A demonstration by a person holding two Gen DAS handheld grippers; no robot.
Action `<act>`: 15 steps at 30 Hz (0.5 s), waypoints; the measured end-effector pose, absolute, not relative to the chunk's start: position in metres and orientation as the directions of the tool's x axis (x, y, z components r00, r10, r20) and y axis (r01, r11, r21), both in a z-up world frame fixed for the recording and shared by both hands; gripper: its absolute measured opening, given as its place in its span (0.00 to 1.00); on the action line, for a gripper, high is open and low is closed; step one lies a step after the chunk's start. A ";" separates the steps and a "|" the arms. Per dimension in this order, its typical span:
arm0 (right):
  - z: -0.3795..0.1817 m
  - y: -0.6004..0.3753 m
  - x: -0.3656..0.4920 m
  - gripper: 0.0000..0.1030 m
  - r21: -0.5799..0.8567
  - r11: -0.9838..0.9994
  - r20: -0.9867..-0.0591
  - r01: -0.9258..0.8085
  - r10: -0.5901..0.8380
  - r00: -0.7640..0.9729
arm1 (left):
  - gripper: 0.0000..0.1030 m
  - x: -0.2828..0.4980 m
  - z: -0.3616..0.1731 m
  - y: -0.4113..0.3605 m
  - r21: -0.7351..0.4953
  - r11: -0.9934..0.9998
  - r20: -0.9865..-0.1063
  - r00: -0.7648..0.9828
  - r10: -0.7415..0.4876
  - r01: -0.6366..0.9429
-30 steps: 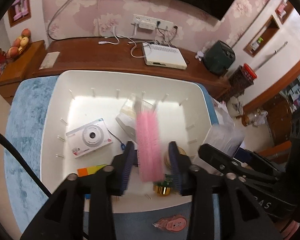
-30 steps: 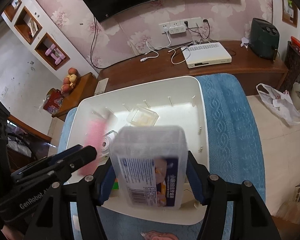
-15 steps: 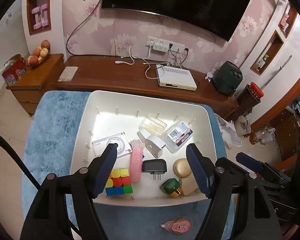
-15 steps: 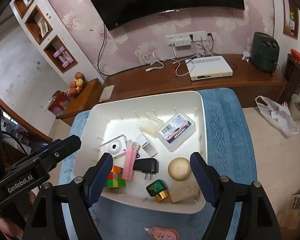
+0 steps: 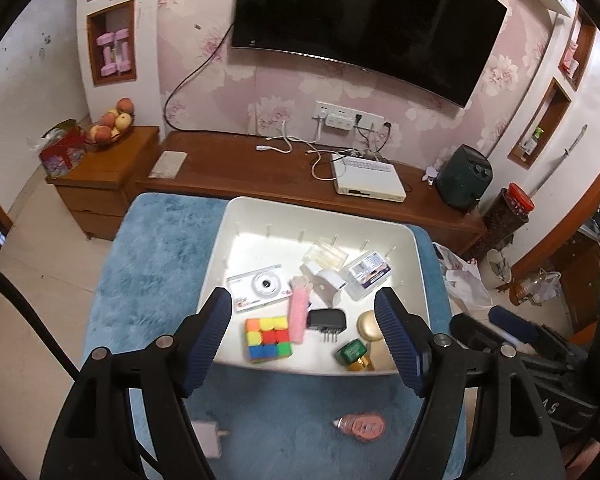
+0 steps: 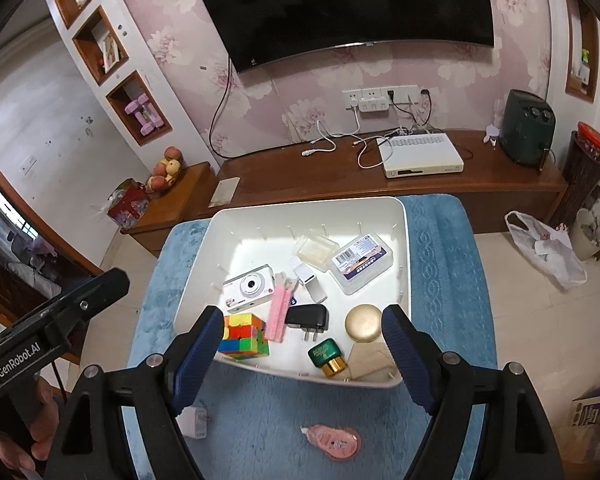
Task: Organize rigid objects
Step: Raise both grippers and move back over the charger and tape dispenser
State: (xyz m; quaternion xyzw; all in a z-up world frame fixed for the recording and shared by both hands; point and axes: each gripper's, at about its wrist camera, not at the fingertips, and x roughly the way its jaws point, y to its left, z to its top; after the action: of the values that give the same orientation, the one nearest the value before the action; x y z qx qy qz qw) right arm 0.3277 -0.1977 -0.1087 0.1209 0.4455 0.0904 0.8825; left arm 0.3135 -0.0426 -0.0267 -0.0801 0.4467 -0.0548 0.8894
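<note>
Both grippers, left gripper [image 5: 306,316] and right gripper [image 6: 302,330], hang released and empty above the white tray [image 6: 403,248], jaws having just been opening. Pink brush [image 6: 279,312] lies beside the camera [image 6: 249,285] inside.

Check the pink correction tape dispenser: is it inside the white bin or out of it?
Out. The pink correction tape dispenser lies on the blue mat, nearer the camera than the white bin's front rim.

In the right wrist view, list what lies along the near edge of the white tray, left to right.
Rubik's cube → pink brush → black plug adapter → green bottle with gold cap → beige box.
</note>
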 end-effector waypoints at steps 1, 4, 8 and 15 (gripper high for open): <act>-0.107 -0.198 0.324 0.79 0.293 0.955 -0.762 -0.052 0.266 0.590 | 0.75 0.309 -0.026 -0.041 -0.183 0.983 -0.787 0.596 -0.159 0.022; -0.101 -0.199 0.314 0.79 0.290 0.956 -0.756 -0.045 0.258 0.601 | 0.75 0.297 -0.027 -0.038 -0.152 0.988 -0.792 0.597 -0.128 0.011; -0.101 -0.199 0.300 0.79 0.285 0.958 -0.763 -0.035 0.249 0.596 | 0.75 0.278 -0.031 -0.032 -0.125 0.992 -0.807 0.584 -0.095 -0.011; -0.112 -0.191 0.277 0.79 0.305 0.952 -0.797 -0.024 0.269 0.541 | 0.75 0.242 -0.041 -0.012 -0.122 0.992 -0.830 0.552 -0.080 -0.040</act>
State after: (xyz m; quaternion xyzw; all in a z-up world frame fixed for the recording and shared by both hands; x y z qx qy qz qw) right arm 0.2769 -0.1907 -0.1121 0.1298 0.4716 0.0842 0.8681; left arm 0.2419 -0.0124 -0.0405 -0.0631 0.4733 -0.0112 0.8786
